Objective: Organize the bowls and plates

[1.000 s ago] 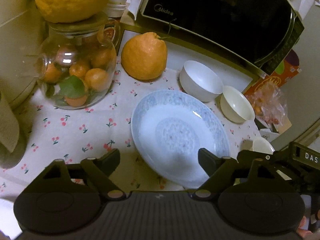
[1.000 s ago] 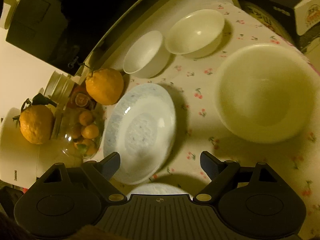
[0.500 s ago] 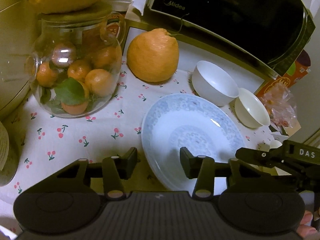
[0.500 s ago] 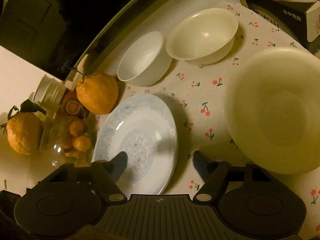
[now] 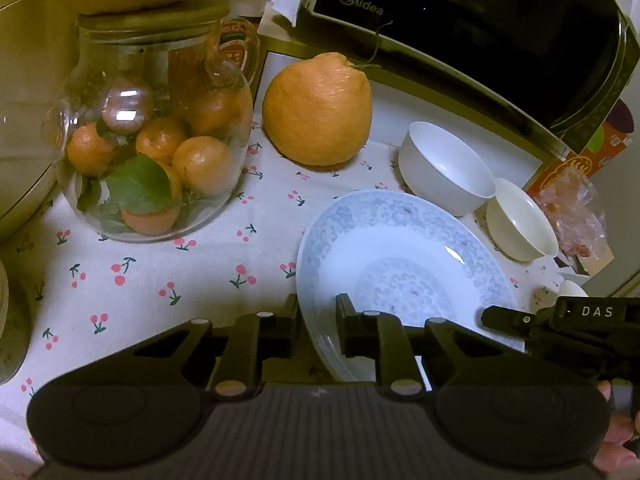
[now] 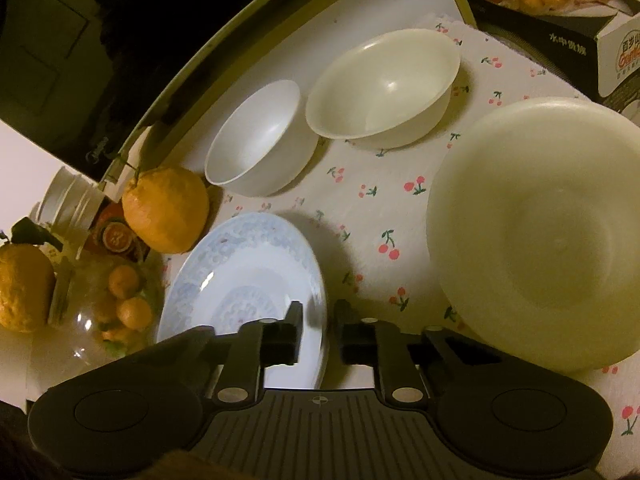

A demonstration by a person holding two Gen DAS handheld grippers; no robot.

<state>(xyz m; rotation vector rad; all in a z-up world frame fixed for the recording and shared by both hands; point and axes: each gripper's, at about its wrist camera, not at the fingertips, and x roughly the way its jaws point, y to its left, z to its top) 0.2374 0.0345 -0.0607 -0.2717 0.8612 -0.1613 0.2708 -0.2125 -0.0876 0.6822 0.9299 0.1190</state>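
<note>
- The round pale-blue patterned ceramic plate (image 5: 404,276) lies on the cherry-print tablecloth (image 5: 160,280), near the front edge of the tabletop; it seems tilted, though whether it is lifted I cannot tell.
- The left gripper (image 5: 318,326) has its fingers closed in on the plate's left rim, one either side; the right gripper (image 6: 318,334) likewise pinches the plate's right rim.
- Judging from the layout, the task is at an early stage; nothing is stacked yet. The small white ceramic bowl (image 6: 256,140) and the cream bowl (image 6: 384,88) beside it sit apart toward the back edge, by the black microwave oven (image 5: 480,28); the large cream plastic bowl (image 6: 540,232) stands alone at the right edge.
- Still to do, probably: nest the bowls and settle the plate.
- Hard to make out: the plate's near rim is hidden behind the gripper bodies; the glass jar of small oranges (image 5: 156,148) and the big orange citrus fruit (image 5: 318,110) crowd the left; the large bowl is blurred.
</note>
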